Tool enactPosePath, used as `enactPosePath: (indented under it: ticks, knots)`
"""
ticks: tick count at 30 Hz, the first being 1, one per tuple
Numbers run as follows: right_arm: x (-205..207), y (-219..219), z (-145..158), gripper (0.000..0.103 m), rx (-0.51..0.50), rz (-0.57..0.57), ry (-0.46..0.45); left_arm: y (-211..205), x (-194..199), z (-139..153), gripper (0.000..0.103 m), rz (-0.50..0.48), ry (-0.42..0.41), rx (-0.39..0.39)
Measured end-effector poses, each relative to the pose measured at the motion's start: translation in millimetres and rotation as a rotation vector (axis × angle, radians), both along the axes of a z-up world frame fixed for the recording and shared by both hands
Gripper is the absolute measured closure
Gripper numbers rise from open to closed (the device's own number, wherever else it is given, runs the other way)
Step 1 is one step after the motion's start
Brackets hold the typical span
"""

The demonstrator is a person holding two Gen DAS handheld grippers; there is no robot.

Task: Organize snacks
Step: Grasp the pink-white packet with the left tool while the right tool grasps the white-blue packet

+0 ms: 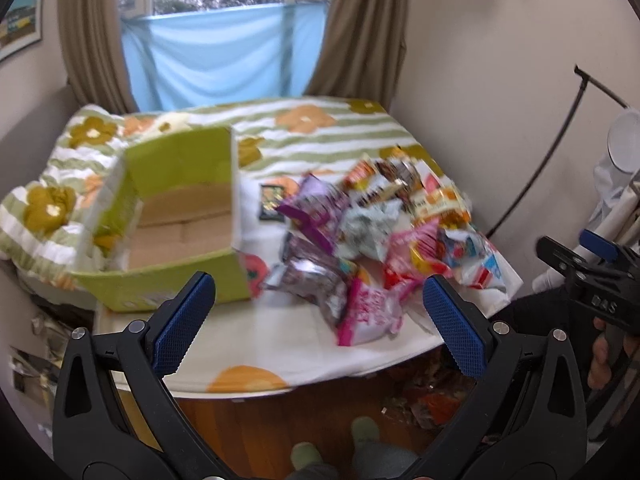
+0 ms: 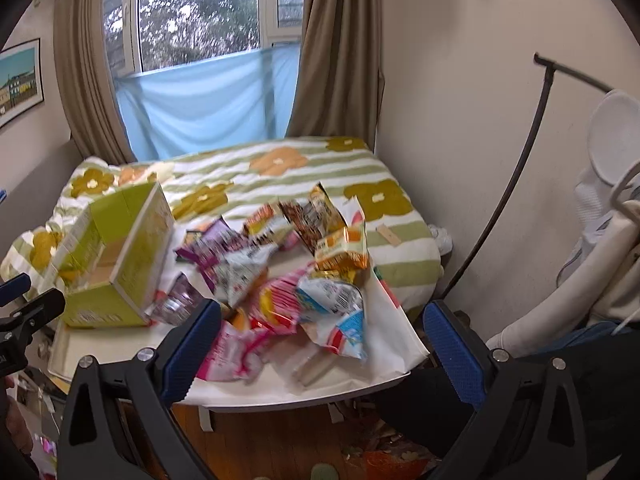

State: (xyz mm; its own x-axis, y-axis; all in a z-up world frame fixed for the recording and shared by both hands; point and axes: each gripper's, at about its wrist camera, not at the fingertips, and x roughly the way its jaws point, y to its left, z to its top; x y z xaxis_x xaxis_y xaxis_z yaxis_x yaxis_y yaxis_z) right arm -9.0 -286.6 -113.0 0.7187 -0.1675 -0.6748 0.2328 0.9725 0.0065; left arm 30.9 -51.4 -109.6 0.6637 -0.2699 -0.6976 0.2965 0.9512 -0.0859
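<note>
A pile of colourful snack packets (image 1: 380, 232) lies on the white table, right of an open green cardboard box (image 1: 180, 216) whose inside looks empty. The pile (image 2: 288, 280) and box (image 2: 120, 264) also show in the right wrist view. My left gripper (image 1: 316, 312) is open and empty, held above the table's near edge, in front of the box and pile. My right gripper (image 2: 320, 340) is open and empty, above the near edge in front of the pile. The right gripper also shows at the right edge of the left wrist view (image 1: 592, 276).
The white table (image 1: 280, 352) has a cloth with orange spots. Behind it lies a bed with a green striped flower blanket (image 1: 320, 132). A wall and a black curved stand (image 2: 512, 184) are to the right. Litter lies on the wooden floor (image 1: 432, 400).
</note>
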Motion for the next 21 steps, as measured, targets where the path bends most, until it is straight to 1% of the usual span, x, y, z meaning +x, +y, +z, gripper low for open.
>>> enactPosePath:
  ticks: [5, 9, 12, 15, 18, 20, 21]
  knots:
    - [21.9, -26.2, -36.2, 0.002, 0.028, 0.050, 0.060, -42.0, 3.6, -45.4, 0.000, -0.012, 0.032, 0.051]
    - [44.1, -41.1, -65.6, 0.002, 0.049, 0.119, 0.115, -70.3, 7.6, -74.7, 0.000, -0.019, 0.069, 0.044]
    - [58.4, -52.1, -83.8, 0.002, 0.075, 0.161, 0.139, -94.3, 13.1, -100.8, 0.001, -0.037, 0.090, 0.069]
    - [72.8, -60.3, -103.4, 0.002, 0.100, 0.207, 0.162, -115.0, 21.9, -128.9, 0.006, -0.045, 0.120, 0.102]
    - [82.4, -63.4, -118.7, 0.002, 0.117, 0.246, 0.188, -125.5, 31.0, -151.6, 0.014, -0.044, 0.156, 0.119]
    - [88.2, -64.9, -128.8, 0.002, 0.128, 0.264, 0.206, -129.1, 37.5, -166.5, 0.023, -0.041, 0.180, 0.130]
    - [91.2, -65.2, -134.3, 0.002, 0.134, 0.275, 0.213, -129.9, 39.9, -172.0, 0.026, -0.041, 0.190, 0.135]
